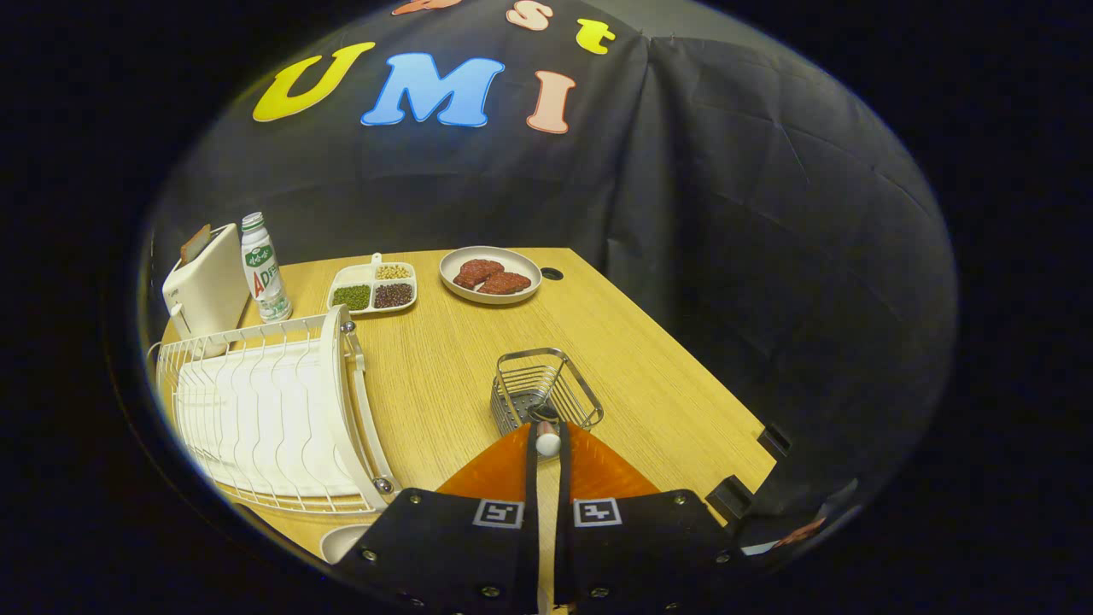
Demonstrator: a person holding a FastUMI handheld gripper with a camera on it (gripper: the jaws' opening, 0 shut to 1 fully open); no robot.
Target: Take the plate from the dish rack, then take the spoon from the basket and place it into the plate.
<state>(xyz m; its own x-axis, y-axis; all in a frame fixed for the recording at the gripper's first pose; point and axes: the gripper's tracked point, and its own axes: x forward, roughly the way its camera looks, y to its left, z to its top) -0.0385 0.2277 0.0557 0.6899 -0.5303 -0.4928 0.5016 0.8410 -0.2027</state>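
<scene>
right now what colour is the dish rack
White, seen in the gripper view: dish rack.

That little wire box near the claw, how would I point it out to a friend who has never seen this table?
Start at the big white dish rack on the wooden table. Beside it, just ahead of the claw, stands the basket. It is small, square, made of bare silvery wire and open-topped, unlike the white rack or the dishes of food farther back. The claw's orange fingers are closed on a white-tipped spoon handle above it.
</scene>
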